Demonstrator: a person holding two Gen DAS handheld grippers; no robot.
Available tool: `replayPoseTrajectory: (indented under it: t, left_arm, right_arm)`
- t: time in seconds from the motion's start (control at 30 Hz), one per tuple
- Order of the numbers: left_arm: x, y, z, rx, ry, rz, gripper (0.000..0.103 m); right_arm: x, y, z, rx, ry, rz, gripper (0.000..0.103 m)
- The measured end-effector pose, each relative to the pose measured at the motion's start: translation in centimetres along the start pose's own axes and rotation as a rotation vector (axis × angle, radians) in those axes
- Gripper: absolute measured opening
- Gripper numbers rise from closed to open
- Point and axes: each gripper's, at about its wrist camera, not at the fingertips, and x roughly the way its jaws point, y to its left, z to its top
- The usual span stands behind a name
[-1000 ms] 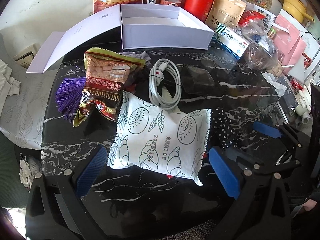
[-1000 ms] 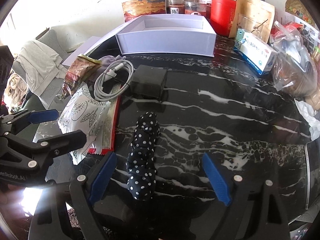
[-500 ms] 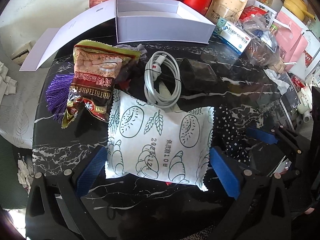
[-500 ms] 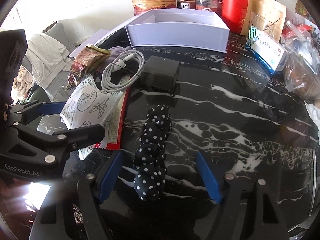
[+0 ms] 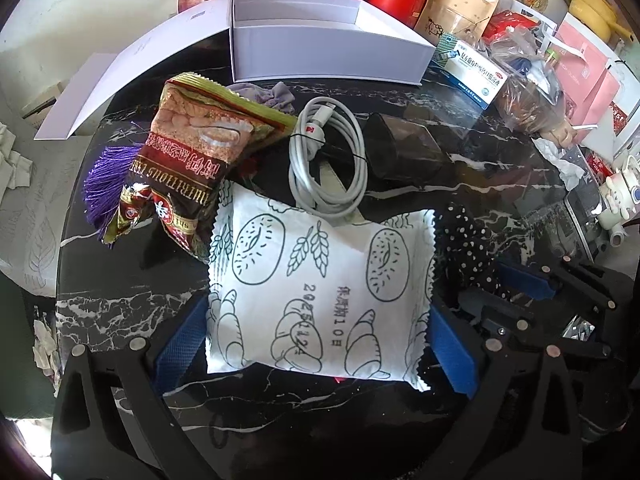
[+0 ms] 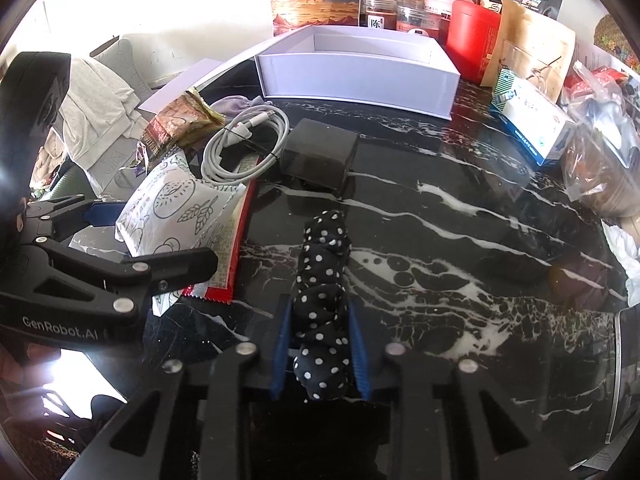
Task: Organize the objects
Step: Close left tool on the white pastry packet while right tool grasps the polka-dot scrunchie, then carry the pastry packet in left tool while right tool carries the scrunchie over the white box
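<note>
Two hand-held grippers: right (image 6: 318, 340) just closed, pinching soft dotted scrunchie (image 6: 322, 300); left (image 5: 316, 340) open, straddling crinkly pouch (image 5: 320, 292)

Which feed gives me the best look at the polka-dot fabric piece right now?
Right wrist: the polka-dot fabric piece lies full length, centred, right tongs pinching its near end. Left wrist shows only part, at the white snack bag's edge.

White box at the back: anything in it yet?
Looks empty: the white box stands open, only bare inner walls showing in both views. Its floor is mostly hidden.
</note>
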Motion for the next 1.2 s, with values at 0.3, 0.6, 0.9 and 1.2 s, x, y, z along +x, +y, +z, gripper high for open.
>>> replayPoseTrajectory:
  t: [0.3,0.6,0.9,1.2]
  left_arm:
    - [-1.3,0.0,-0.4,-0.001,-0.025,-0.003,0.077]
    - [-2.8,-0.5,-0.3,0.000,-0.026,-0.019,0.068]
    - [-5.4,-1.9,0.8,0.026,-0.065,-0.022,0.068]
    - [-7.1,-2.3,3.1,0.032,-0.092,-0.023,0.068]
  right_arm:
    - [-0.8,-0.4,-0.3,0.008,-0.017,0.021,0.018]
    - [-2.0,-1.4,-0.1,0.011,-0.042,0.051,0.018]
    - [-3.6,-2.4,1.0,-0.018,-0.087,0.057,0.018]
    - [-4.7,-3.3,2.5,-0.059,-0.122,0.045,0.018]
